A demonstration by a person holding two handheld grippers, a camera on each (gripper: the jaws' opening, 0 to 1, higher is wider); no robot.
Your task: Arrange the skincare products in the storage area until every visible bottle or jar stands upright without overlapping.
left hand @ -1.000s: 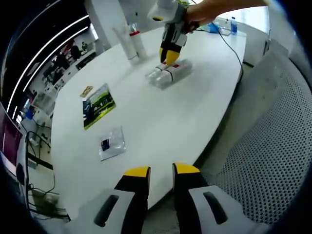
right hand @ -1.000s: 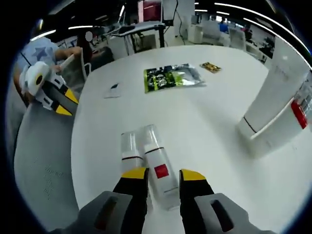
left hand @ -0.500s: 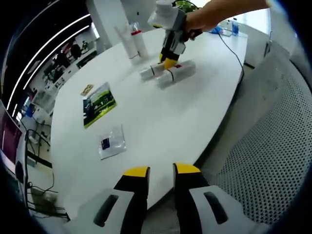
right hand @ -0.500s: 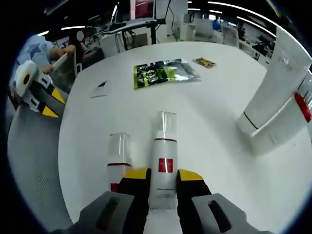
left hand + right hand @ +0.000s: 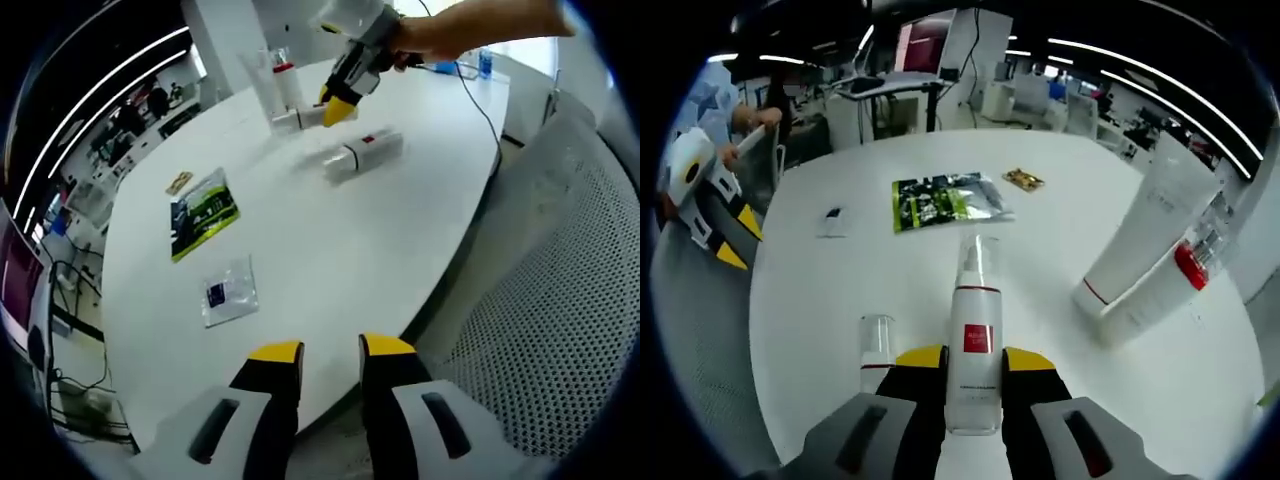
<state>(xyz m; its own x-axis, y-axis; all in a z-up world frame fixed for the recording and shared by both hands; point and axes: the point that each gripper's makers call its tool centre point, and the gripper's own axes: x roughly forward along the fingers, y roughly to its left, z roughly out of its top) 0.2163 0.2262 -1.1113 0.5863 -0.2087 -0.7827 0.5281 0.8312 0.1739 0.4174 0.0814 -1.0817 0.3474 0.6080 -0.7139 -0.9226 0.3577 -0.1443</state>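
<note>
- The right gripper [image 5: 973, 358] has its fingers clamped on a white pump bottle [image 5: 972, 340] with a red square label and a clear cap.
- In the right gripper view that bottle's long axis runs straight ahead along the fingers, clear cap pointing away from the camera toward the green foil packet [image 5: 945, 200] farther along the bench [image 5: 1060, 240].
- In the left gripper view the right gripper [image 5: 338, 108] holds the same bottle [image 5: 300, 118] off the bench surface, roughly level, cap end pointing toward the tall tubes.
- A second bottle [image 5: 362, 154] of the same kind lies on its side on the white bench, apart from the held one; in the right gripper view its clear-capped end [image 5: 876, 345] shows just left of the right gripper's fingers.
- Two tall white tubes [image 5: 1145, 250], one with a red cap, lean together at the bench's far right in the right gripper view; in the left gripper view they stand behind the held bottle.
- A small clear sachet [image 5: 229, 294] and a small brown packet [image 5: 178, 185] also lie flat on the bench, well apart from the bottles.
- The left gripper [image 5: 331, 350] hangs off the bench's edge, near a mesh chair [image 5: 560, 300], fingers slightly apart and holding nothing.
</note>
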